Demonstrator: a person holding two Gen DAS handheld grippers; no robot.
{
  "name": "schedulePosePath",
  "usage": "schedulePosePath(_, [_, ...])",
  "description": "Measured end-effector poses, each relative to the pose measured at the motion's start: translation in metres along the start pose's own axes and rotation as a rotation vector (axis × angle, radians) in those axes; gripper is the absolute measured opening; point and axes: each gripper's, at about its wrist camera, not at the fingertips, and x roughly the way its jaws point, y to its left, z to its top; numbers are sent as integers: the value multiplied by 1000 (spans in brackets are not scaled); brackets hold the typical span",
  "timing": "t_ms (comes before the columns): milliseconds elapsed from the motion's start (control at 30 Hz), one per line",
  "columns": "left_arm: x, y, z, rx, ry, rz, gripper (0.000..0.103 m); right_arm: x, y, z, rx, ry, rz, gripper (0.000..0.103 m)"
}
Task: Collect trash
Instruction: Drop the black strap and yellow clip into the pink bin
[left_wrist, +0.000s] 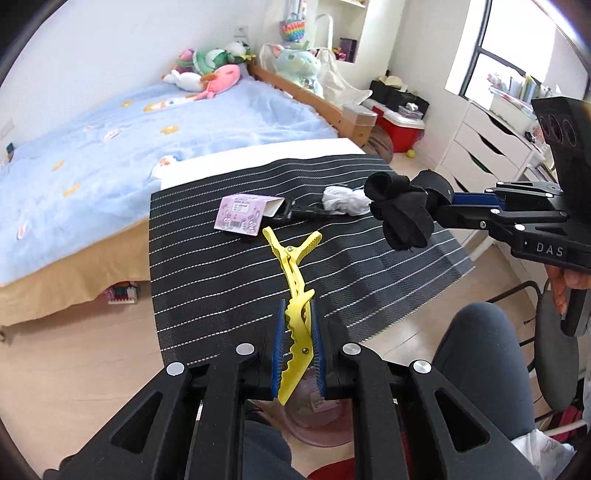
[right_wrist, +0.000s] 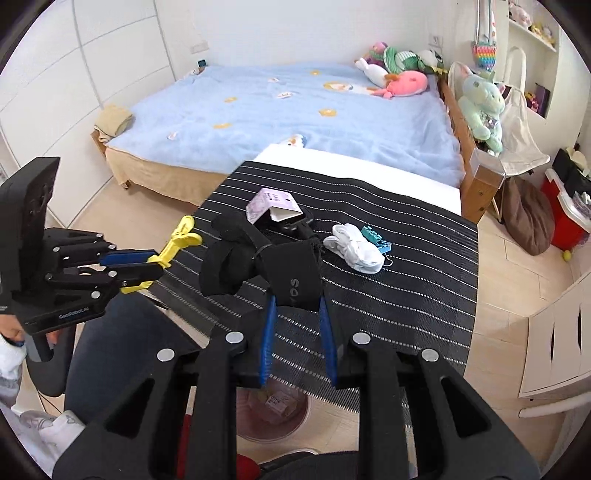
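My left gripper (left_wrist: 298, 306) is shut on a yellow hair clip (left_wrist: 291, 273), which sticks out forward above the striped black mat (left_wrist: 207, 295). In the right wrist view the same left gripper (right_wrist: 157, 264) hangs at the left with the clip (right_wrist: 177, 240). My right gripper (right_wrist: 297, 295) is shut on a bunched black fabric pouch (right_wrist: 295, 273), held above the mat. The left wrist view shows the right gripper (left_wrist: 428, 206) and the pouch (left_wrist: 402, 218). On the mat lie a purple card packet (left_wrist: 242, 214), a crumpled white wad (left_wrist: 345, 201) and a teal brick (right_wrist: 375, 236).
A small black device (right_wrist: 295, 223) lies partly under the packet. A pink bin (right_wrist: 273, 410) stands on the floor below the table's near edge, by a person's knee (left_wrist: 484, 354). A blue-covered bed (left_wrist: 147, 129) lies behind the table and white drawers (right_wrist: 561, 343) stand at the right.
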Motion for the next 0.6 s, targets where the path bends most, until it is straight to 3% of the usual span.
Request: schedulePosePath(600, [-36, -26, -24, 41, -30, -38, 14, -49, 29, -52, -12, -18, 42, 22])
